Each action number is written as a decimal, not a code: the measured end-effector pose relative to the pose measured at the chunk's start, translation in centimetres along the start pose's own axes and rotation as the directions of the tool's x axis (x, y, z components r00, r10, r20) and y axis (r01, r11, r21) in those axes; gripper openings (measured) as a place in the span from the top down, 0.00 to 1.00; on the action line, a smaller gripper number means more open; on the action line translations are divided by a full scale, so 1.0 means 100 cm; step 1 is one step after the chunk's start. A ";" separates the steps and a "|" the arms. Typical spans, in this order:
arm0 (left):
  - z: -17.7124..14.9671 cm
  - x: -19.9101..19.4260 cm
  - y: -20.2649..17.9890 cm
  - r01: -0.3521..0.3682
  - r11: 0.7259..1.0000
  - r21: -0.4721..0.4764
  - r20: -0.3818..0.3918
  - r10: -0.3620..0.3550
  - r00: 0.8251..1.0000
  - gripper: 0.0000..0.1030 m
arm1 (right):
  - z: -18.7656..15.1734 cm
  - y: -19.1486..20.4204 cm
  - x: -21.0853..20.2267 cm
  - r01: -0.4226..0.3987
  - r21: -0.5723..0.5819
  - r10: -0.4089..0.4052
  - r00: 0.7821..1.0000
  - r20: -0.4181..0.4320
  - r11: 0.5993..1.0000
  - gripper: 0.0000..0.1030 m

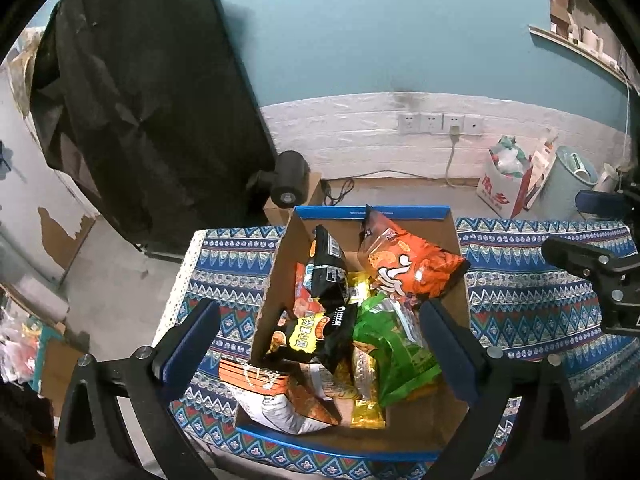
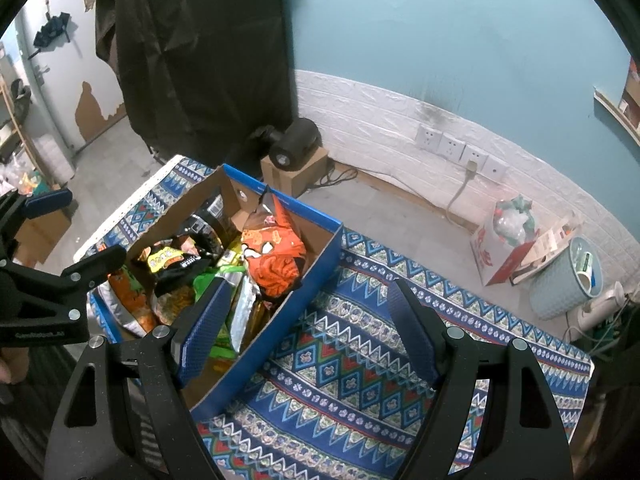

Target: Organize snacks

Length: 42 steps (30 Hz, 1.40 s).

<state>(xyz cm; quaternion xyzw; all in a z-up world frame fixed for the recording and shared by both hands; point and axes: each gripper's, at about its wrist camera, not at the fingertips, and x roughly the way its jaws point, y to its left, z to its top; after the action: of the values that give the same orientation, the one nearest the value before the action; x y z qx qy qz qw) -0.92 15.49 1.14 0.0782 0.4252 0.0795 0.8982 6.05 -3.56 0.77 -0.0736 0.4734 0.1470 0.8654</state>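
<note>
My left gripper [image 1: 320, 344] hangs above the open cardboard box with blue edges [image 1: 370, 213], and its jaws stand wide apart with nothing grasped. Under it and between its fingers the snacks lie in a loose heap inside the box. Straight ahead of this gripper is the orange crinkled snack bag [image 1: 412, 268], which leans against the far right part of the box. To the left of it a black snack bag with a barcode [image 1: 329, 268] stands almost upright. Closer to me lies a black and yellow snack packet [image 1: 320, 330], and beside my right finger is the green shiny snack bag [image 1: 394, 354]. Near the front wall of the box I see a white and orange snack bag [image 1: 276, 396] and a narrow yellow wrapper [image 1: 366, 410].

My right gripper [image 2: 308, 332] is also released and holds nothing. It hovers at the right side of the box; its left finger is over the box's inside, and its right finger is over the patterned blue cloth [image 2: 360, 392] that covers the worktop. The box wall passes between the two fingers. Whether the fingers touch the box, I cannot tell.
</note>
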 end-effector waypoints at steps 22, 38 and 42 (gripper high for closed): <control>-0.001 0.002 -0.003 -0.001 1.000 0.011 -0.019 0.001 1.000 0.02 | -0.001 -0.001 0.000 0.003 -0.003 -0.003 1.000 -0.010 1.000 0.23; -0.002 0.005 -0.003 0.020 1.000 0.004 -0.032 -0.020 0.999 0.02 | -0.003 -0.001 0.000 0.003 -0.005 -0.003 1.000 -0.015 1.000 0.23; -0.002 0.003 -0.003 0.024 1.000 0.003 -0.026 -0.024 0.999 0.02 | -0.006 -0.003 -0.001 0.005 -0.006 -0.005 1.000 -0.014 1.000 0.23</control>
<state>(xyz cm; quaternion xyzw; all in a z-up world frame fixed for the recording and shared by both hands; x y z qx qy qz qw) -0.85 15.26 0.70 0.0736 0.4380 0.0689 0.8933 5.61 -4.03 0.48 -0.0784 0.4789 0.1459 0.8621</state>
